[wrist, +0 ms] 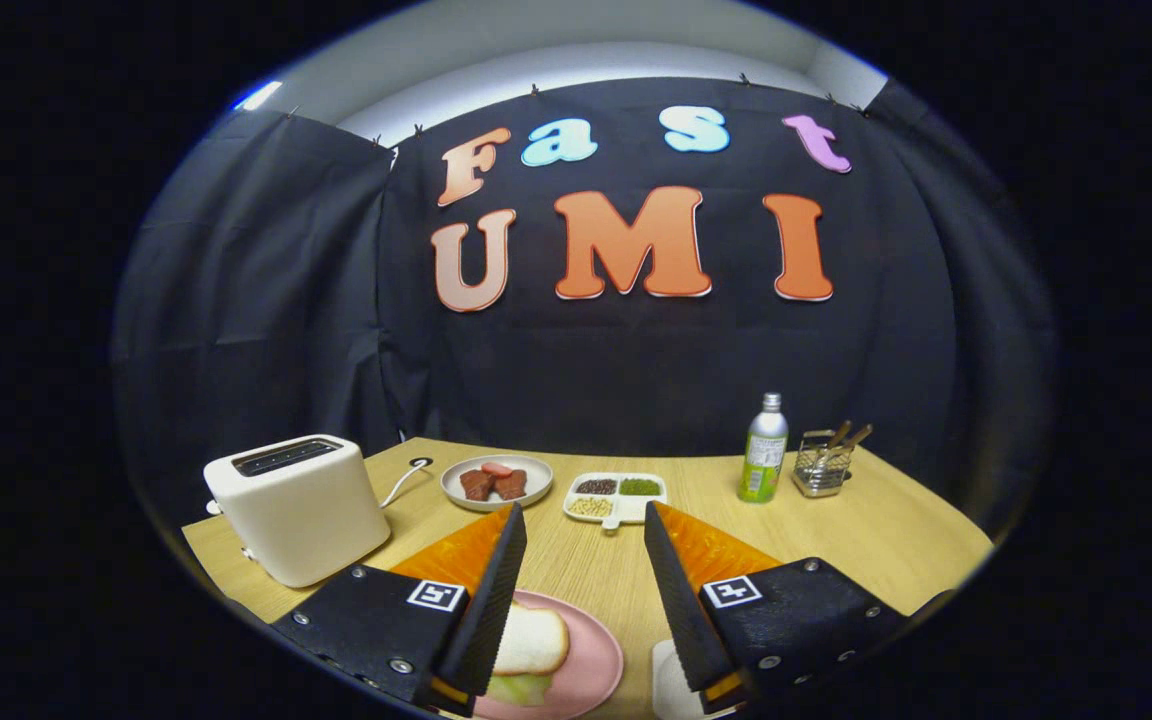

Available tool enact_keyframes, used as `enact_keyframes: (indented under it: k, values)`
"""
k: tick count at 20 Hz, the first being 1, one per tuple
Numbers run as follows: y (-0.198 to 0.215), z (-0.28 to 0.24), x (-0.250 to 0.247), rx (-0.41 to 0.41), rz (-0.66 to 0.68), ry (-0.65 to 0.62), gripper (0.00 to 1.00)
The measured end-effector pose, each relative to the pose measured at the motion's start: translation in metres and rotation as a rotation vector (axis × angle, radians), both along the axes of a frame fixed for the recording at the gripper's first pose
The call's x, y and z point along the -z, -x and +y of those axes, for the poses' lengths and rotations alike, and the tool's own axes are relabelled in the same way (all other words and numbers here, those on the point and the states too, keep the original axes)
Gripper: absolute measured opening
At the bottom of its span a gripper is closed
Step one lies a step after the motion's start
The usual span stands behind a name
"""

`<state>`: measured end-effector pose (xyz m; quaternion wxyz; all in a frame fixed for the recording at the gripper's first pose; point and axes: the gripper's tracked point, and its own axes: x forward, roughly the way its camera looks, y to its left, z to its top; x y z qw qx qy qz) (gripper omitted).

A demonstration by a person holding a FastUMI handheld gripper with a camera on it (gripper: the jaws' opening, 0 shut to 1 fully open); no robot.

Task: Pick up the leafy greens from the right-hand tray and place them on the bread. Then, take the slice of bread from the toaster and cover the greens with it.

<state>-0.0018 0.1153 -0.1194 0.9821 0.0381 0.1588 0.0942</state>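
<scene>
Two fingers point(496, 590) of the gripper point(583, 605) stand wide apart with nothing between them, raised above the pink plate point(596, 665). Left of the plate the toaster point(296, 505) shows dark slots; on the plate a bread slice point(533, 640) lies over the greens point(519, 688), so the stacking looks done. Just right of the plate sits a white tray point(668, 690), partly hidden by the right finger.
</scene>
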Motion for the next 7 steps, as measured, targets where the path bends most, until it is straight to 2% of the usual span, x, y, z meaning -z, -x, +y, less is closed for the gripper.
enact_keyframes:
  k: [3, 7]
  values:
    - [-0.001, -0.012, -0.023, 0.049, -0.082, 0.034, 0.73]
    - [0.003, -0.017, -0.048, 0.070, -0.169, 0.064, 0.75]
